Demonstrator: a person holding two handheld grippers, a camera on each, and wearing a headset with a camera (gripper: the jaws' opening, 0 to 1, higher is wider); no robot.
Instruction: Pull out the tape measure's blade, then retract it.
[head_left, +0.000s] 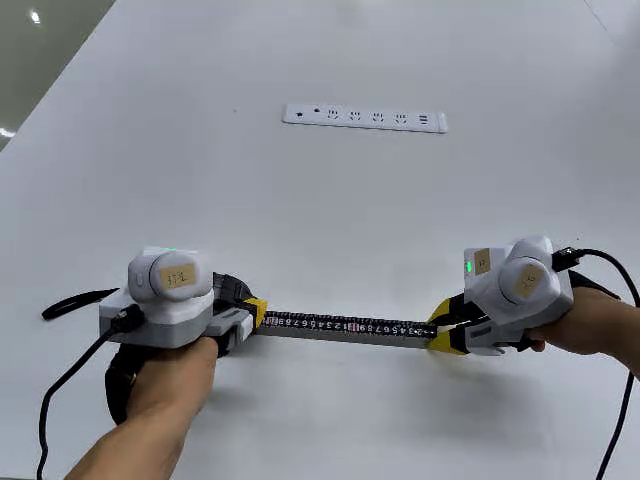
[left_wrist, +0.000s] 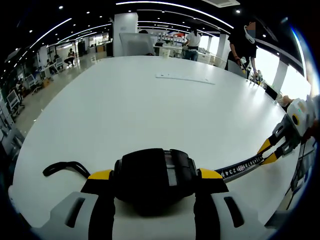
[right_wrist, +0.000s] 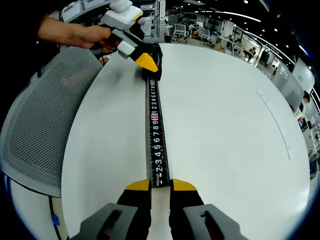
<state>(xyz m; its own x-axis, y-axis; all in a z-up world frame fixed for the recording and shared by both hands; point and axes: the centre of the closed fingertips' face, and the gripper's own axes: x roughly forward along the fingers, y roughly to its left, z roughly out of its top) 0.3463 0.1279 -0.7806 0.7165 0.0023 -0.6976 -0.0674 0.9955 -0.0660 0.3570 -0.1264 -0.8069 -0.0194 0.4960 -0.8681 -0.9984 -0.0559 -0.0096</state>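
Note:
A black tape measure case (left_wrist: 154, 175) sits clamped between the yellow-tipped fingers of my left gripper (head_left: 250, 315), low on the white table (head_left: 300, 200). Its black wrist strap (left_wrist: 62, 167) trails off to the left. The dark blade (head_left: 345, 326) with white numerals runs out flat over the table to my right gripper (head_left: 440, 328), whose jaws are pinched on the blade's end (right_wrist: 159, 181). In the right gripper view the blade (right_wrist: 156, 135) stretches straight away to the case (right_wrist: 152, 60) held by the other gripper. Roughly 18 cm of blade shows.
A white power strip (head_left: 365, 118) lies farther back on the table. Black cables (head_left: 60, 385) hang from both grippers near the front edge. A grey mesh chair back (right_wrist: 45, 135) stands beside the table. People and desks fill the office behind.

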